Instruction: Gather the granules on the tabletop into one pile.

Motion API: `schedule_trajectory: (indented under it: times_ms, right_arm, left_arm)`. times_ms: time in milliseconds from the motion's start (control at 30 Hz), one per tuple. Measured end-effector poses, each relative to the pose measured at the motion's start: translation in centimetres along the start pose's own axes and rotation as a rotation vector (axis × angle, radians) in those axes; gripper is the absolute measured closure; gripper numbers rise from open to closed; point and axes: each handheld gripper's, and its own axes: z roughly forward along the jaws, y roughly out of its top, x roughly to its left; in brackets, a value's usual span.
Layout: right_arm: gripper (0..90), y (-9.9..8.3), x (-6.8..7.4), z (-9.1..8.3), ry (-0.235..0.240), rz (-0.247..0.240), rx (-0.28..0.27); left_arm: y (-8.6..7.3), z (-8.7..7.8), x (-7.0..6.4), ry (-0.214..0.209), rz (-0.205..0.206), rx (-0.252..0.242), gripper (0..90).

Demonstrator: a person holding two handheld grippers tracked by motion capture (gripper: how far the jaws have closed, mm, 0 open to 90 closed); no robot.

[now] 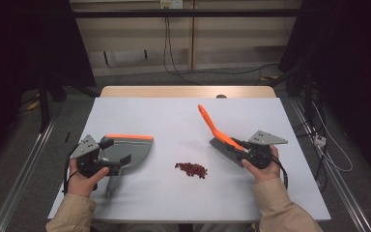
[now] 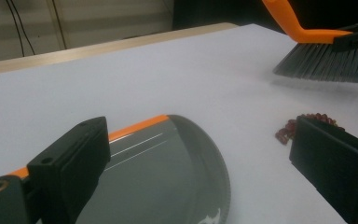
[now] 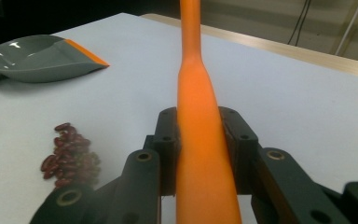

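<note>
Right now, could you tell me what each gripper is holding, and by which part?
Right gripper: brush, by its orange handle. Left gripper: open above the dustpan, holding nothing.

table: white rectangular tabletop (image 1: 140,113) with a pale wooden far edge (image 1: 188,91) | floor: grey carpet (image 1: 72,113), metal rails along left (image 1: 21,166) and right (image 1: 335,181) | far wall: beige panelled (image 1: 232,38), black cables (image 1: 166,48) hanging from a white socket (image 1: 171,4) | sides: dark black curtains left (image 1: 14,48) and right (image 1: 352,63) | light: dim, even
</note>
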Motion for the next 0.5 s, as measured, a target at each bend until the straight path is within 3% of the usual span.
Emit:
schedule_trajectory:
  times_ms: [100,400,500]
  right_arm:
    - [70.9,-0.4,-0.3,0.0,-0.022,0.006,0.008]
    - [70.7,-1.2,-0.2,0.2,-0.029,0.033,0.038]
    - [70.7,-1.3,-0.1,0.1,-0.035,0.026,0.046]
  left_arm:
    - [-0.1,0.0,0.0,0.001,-0.001,0.010,5.2]
    - [-0.3,-0.5,-0.2,0.000,0.010,0.027,5.2]
    - [-0.4,-0.8,-0.4,0.031,0.019,0.037,5.5]
